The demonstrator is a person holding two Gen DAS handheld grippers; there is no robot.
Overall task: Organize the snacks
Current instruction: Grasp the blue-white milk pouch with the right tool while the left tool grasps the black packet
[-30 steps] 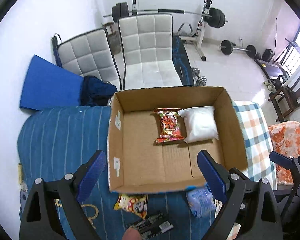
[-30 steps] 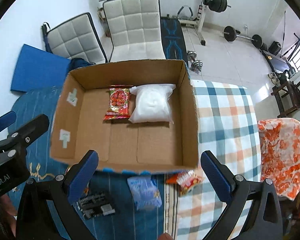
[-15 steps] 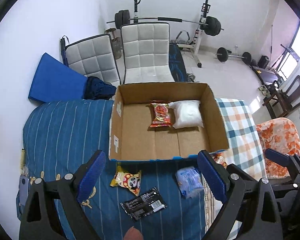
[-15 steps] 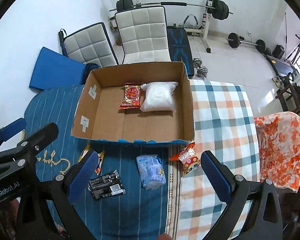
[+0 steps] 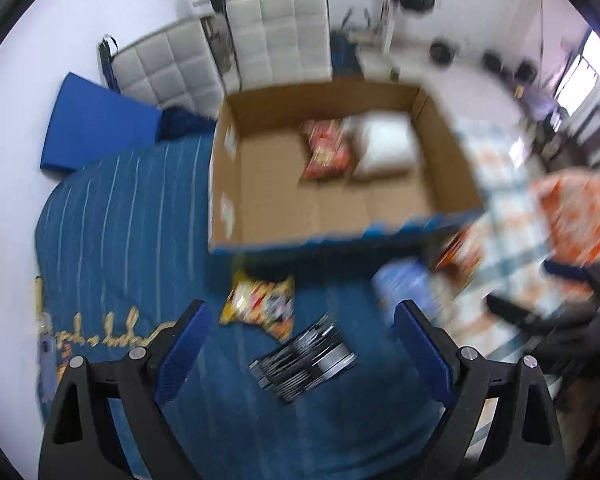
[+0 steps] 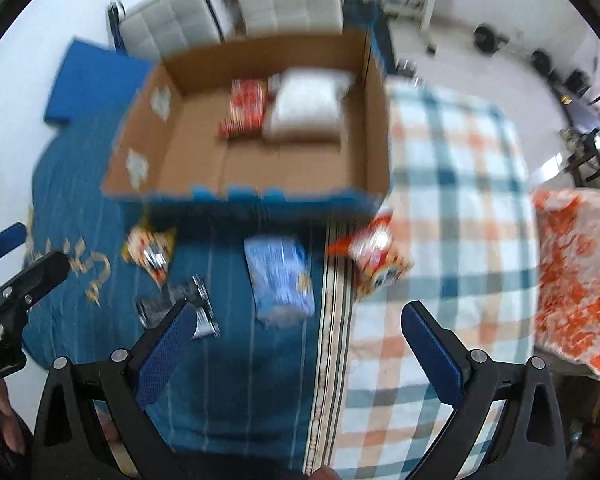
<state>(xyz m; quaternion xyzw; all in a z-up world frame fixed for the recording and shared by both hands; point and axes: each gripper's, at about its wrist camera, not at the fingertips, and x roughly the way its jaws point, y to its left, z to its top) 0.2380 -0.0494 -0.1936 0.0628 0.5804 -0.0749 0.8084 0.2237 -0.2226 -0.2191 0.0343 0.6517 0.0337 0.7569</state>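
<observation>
Hovering above blue cloth [image 5: 132,216], left gripper [image 5: 300,340] and right gripper [image 6: 300,344] both spread, empty; cardboard box [image 6: 376,128] held red packet [image 6: 244,108], white bag [image 6: 308,108].

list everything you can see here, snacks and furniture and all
cardboard box: 1, brown with blue front edge, open on the bed
red snack packet: 1, red, inside box at the back
white bag: 1, white, inside box beside the red packet
yellow snack packet: 1, yellow, on blue cover before the box
black packet: 1, black and silver, on blue cover nearest the left gripper
light blue packet: 1, pale blue, on blue cover
orange-red snack packet: 1, at the edge of the checked cloth
blue striped cover: 1
checked cloth: 1, white, teal, orange
padded chairs: 2, grey-white, behind box
left gripper: 1, blue pads, open, empty
right gripper: 1, blue pads, open, empty
</observation>
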